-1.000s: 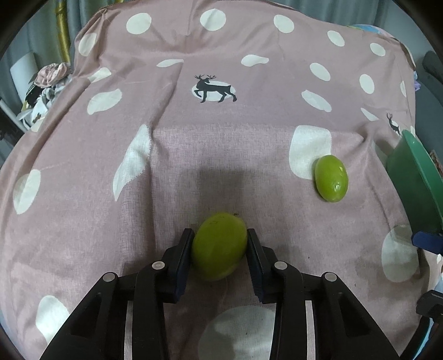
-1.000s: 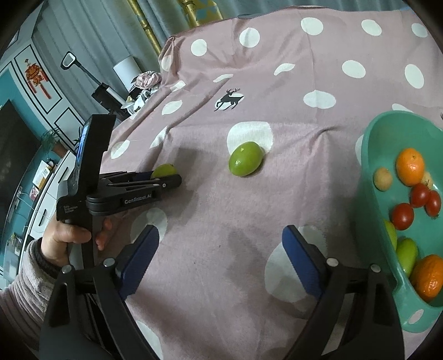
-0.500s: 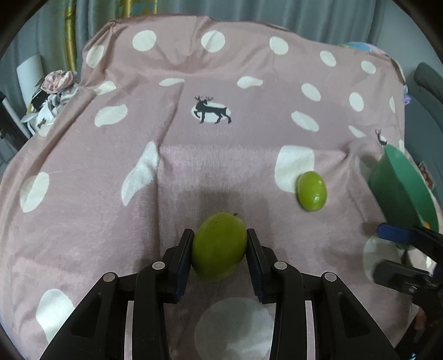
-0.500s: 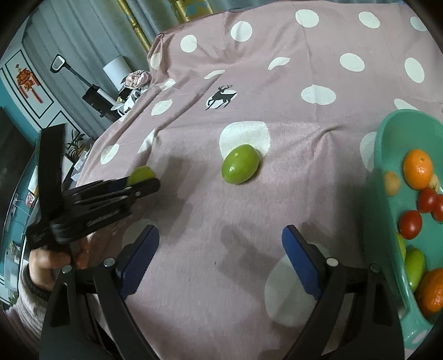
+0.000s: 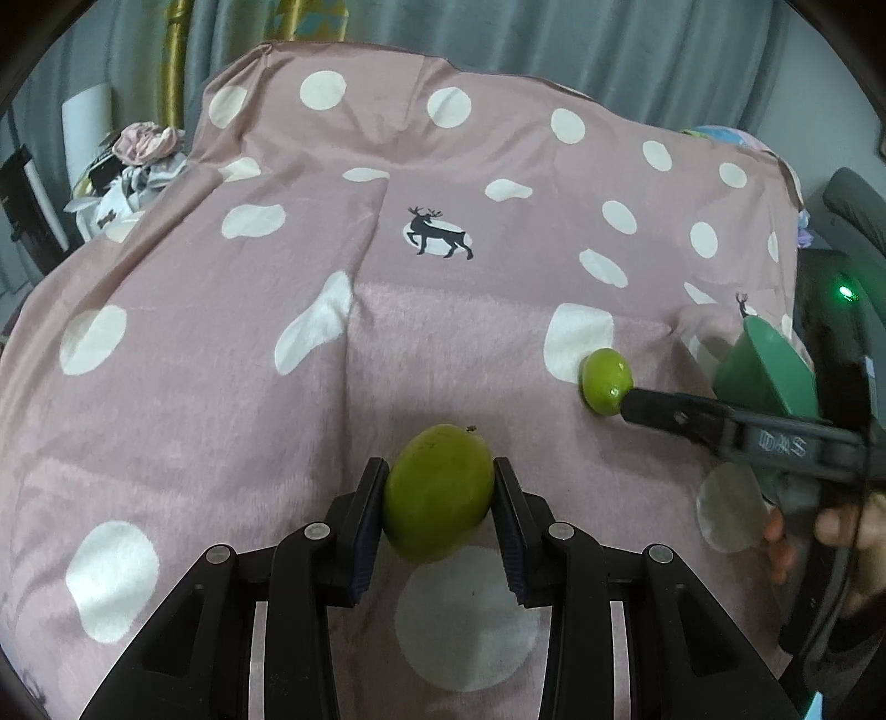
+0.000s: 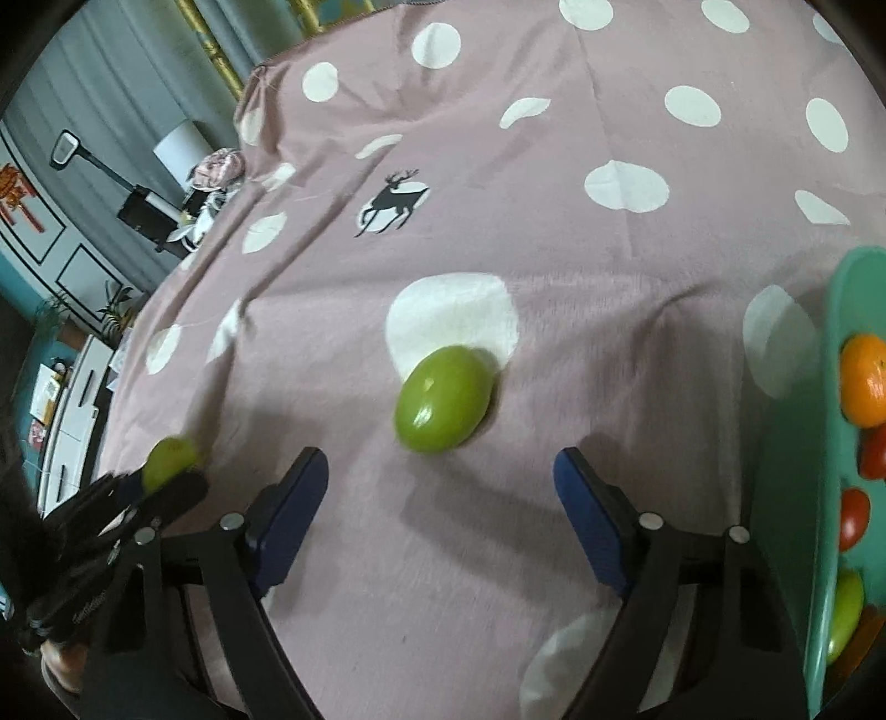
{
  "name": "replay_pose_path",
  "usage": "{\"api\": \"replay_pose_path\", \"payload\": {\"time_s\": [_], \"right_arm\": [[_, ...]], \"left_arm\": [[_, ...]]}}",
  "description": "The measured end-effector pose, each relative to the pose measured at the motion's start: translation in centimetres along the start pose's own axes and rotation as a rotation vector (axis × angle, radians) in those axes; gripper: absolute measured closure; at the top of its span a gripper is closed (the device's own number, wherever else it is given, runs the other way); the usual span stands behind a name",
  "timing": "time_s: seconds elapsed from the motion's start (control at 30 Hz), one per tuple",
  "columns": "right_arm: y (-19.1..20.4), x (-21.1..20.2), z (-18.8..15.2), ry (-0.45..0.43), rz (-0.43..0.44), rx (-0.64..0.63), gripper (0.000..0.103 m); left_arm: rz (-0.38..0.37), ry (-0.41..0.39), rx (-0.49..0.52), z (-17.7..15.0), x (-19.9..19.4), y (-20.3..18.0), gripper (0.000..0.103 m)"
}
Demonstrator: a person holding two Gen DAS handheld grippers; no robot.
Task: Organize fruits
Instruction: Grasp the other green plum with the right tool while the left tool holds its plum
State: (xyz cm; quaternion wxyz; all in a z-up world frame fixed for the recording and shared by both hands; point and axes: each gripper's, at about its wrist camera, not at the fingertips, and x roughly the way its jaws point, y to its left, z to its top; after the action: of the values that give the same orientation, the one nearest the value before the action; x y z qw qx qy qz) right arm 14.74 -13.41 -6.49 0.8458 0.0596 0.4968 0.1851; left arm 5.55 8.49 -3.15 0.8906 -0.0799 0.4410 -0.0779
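Gripping a green fruit between its two pads, the left gripper holds it clear above the pink dotted cloth; the pads press on the fruit's left and right flanks, and its long axis runs roughly up the left wrist view, tilted a little right, with the small dark stem nub at the far end. The right gripper stands with its jaws apart and has just been closing somewhat; nothing is between the blue pads, and the second green fruit lies on the cloth just ahead of them, in line with the gap. This fruit's long axis slants from lower left to upper right in the right wrist view, and its far end overlaps the edge of a large white dot. Bare cloth lies open on both sides of it and beyond it, up to the deer print. At the right, the teal basket rises as a wall close by the right-hand pad, well apart from the lying fruit; an orange, red tomatoes and a green fruit show inside it. From the left wrist view, the right gripper's black finger reaches in from the right and covers part of the lying fruit. The cloth's far edge drops off before grey curtains.
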Motion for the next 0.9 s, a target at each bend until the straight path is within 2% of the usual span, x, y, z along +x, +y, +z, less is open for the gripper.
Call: {"api": "replay_pose_path", "payload": {"time_s": [0.1, 0.33, 0.57, 0.9], "right_arm": [[-0.2, 0.9, 0.7, 0.009, -0.014, 0.01, 0.024], [-0.2, 2.6, 2.5, 0.011, -0.109, -0.028, 0.03], [1.3, 3.9, 2.9, 0.041, -0.114, -0.113, 0.057], [1.9, 2.3, 0.8, 0.04, -0.051, -0.158, 0.058]], "left_arm": [[-0.012, 0.003, 0.002, -0.2, 0.0, 0.0, 0.066], [-0.036, 0.009, 0.007, -0.4, 0.3, -0.3, 0.066], [-0.037, 0.013, 0.006, -0.5, 0.3, -0.1, 0.066], [-0.042, 0.014, 0.008, -0.9, 0.0, -0.2, 0.066]]}}
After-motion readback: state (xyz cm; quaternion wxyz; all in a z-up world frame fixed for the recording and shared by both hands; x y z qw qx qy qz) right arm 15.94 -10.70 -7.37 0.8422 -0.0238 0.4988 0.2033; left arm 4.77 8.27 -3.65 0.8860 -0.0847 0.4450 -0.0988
